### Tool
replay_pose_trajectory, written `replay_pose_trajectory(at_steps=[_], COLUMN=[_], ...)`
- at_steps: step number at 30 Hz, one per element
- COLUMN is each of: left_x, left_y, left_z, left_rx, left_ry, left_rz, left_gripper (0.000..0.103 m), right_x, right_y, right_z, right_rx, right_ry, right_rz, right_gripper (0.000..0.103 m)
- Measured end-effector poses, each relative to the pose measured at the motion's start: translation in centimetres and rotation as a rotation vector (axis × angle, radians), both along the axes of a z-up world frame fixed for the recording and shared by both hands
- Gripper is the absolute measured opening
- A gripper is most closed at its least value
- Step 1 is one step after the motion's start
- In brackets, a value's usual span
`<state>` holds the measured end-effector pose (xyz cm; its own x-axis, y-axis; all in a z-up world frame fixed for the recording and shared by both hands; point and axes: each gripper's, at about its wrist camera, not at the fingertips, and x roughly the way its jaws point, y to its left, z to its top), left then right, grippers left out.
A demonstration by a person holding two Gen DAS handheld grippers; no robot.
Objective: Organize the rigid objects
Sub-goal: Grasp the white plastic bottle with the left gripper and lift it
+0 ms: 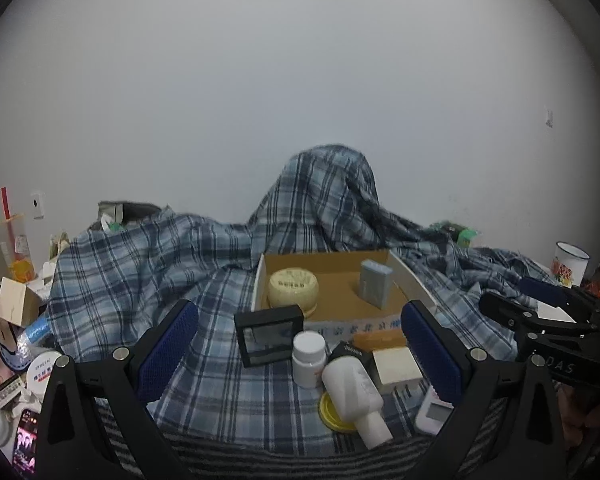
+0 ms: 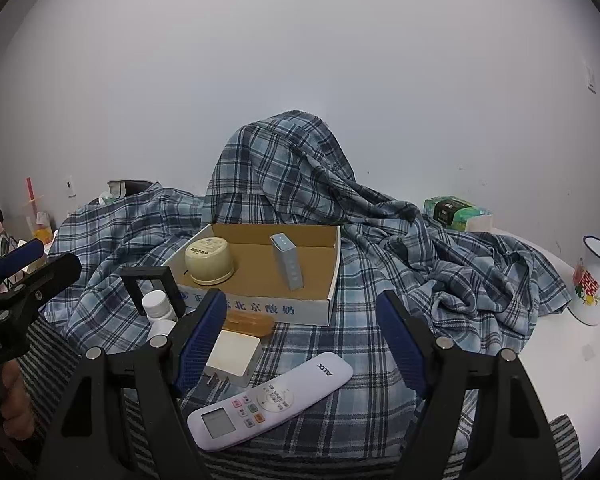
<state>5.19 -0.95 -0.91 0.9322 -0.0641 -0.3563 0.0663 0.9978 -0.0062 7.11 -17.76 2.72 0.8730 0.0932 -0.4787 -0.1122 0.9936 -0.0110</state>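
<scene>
A cardboard box [image 1: 414, 286] [image 2: 334, 276] on plaid cloth holds a cream round jar [image 1: 293, 287] [image 2: 209, 259] and a grey-blue box [image 1: 375, 283] [image 2: 287, 261]. In front lie a black frame case [image 1: 269, 334] [image 2: 150, 285], a white pill bottle [image 1: 309, 358] [image 2: 156, 305], a fallen white bottle [image 1: 354, 392], an amber case [image 2: 249, 323], a white charger [image 1: 396, 365] [image 2: 233, 354] and a white remote [image 2: 274, 398]. My left gripper [image 1: 300, 354] is open over the bottles. My right gripper [image 2: 300, 344] is open above the remote and charger.
A yellow lid [image 1: 334, 414] lies under the fallen bottle. An enamel mug [image 2: 594, 284] [image 1: 571, 263] stands far right, a green tissue pack [image 2: 456, 208] behind. Clutter, a drink cup [image 1: 15, 248] and a phone [image 1: 25, 442] sit at left. The cloth humps up behind the box.
</scene>
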Motion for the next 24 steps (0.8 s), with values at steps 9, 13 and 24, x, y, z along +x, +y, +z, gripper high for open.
replay_pose_trajectory(at_steps=[9,13,24], left_x=[4.0,5.6,7.4], left_y=[-2.1,-2.6,-3.8], left_z=[-1.7,-3.5,-6.8], left_rx=[-0.036,-0.045,0.012], left_ry=[0.283,0.372,0.489], left_rz=[-0.035,-0.027,-0.034], left_gripper=[0.094,0.091,0.074], right_x=[-0.2,0.2,-0.1], right_y=[-0.2,-0.6,-0.3], right_z=[0.1,-0.3,-0.3], right_rx=[0.014,0.031,0.010], right_ry=[-0.009,0.015,-0.004], right_rz=[0.002,-0.019,-0.014], right_gripper=[0.076,0.076,0.076])
